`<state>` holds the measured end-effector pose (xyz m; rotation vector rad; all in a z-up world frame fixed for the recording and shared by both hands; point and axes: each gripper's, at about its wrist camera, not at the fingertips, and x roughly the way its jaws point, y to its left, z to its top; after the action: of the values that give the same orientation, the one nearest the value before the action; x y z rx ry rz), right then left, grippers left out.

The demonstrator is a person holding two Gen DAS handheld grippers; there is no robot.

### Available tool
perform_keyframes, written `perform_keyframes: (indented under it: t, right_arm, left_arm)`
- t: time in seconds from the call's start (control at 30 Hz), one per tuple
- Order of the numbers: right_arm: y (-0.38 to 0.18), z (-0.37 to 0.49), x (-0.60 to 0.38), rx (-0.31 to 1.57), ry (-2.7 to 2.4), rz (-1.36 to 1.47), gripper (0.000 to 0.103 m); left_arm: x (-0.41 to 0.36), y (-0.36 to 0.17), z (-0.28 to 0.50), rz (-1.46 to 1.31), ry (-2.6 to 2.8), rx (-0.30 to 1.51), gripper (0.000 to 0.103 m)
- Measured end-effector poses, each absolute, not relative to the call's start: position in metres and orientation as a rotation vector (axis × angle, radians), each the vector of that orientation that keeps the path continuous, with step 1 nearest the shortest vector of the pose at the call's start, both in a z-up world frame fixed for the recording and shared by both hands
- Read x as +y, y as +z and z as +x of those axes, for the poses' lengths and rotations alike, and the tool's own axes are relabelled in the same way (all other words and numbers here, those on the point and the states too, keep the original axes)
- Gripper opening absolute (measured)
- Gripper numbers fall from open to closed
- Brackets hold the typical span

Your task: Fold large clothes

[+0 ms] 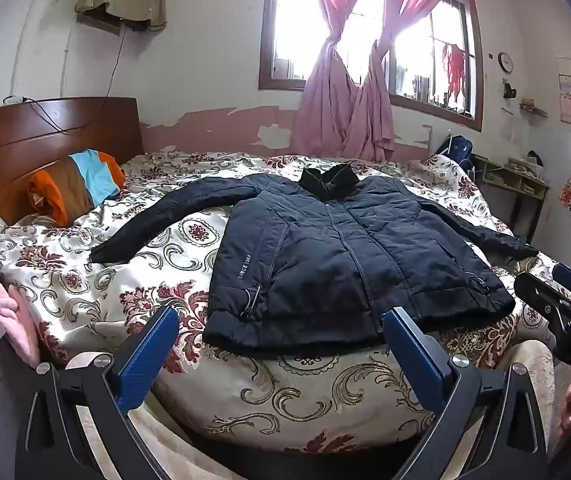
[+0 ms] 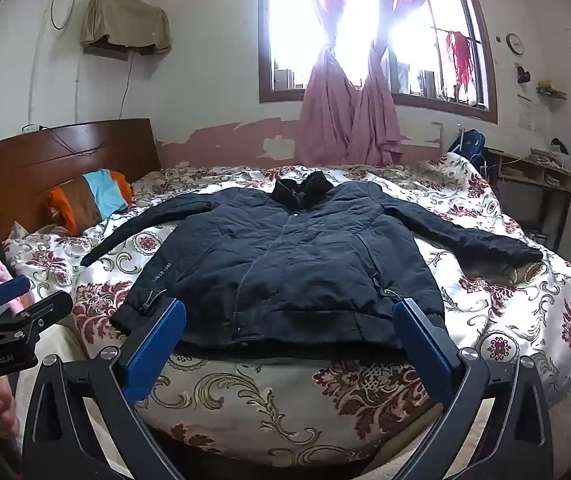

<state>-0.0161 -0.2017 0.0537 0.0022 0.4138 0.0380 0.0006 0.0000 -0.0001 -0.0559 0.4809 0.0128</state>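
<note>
the dark jacket (image 1: 337, 248) lies flat and front up on the floral bedspread (image 1: 133, 280), zipped, collar toward the window (image 1: 369, 28), both sleeves spread out to the sides. its hem sits near the bed's front edge, with bare bedspread all round it. the left gripper (image 1: 281, 344) and right gripper (image 2: 289, 336) both hang spread wide and empty just short of the hem. beyond the jacket's left sleeve a striped pillow (image 1: 77, 188) leans on the headboard (image 1: 45, 136). the small print on the jacket is hard to read.
</note>
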Motion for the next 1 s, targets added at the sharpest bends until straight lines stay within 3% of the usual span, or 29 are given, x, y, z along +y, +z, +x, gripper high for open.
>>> perform_keyframes:
  t: [1.0]
  right_arm:
    - [0.0522, -0.0177, -0.1973, 0.42, 0.042, -0.001, 0.102]
  left_arm:
    - [-0.0014, 0.0012, -0.0021, -0.052, 0.006, 0.462, 0.103]
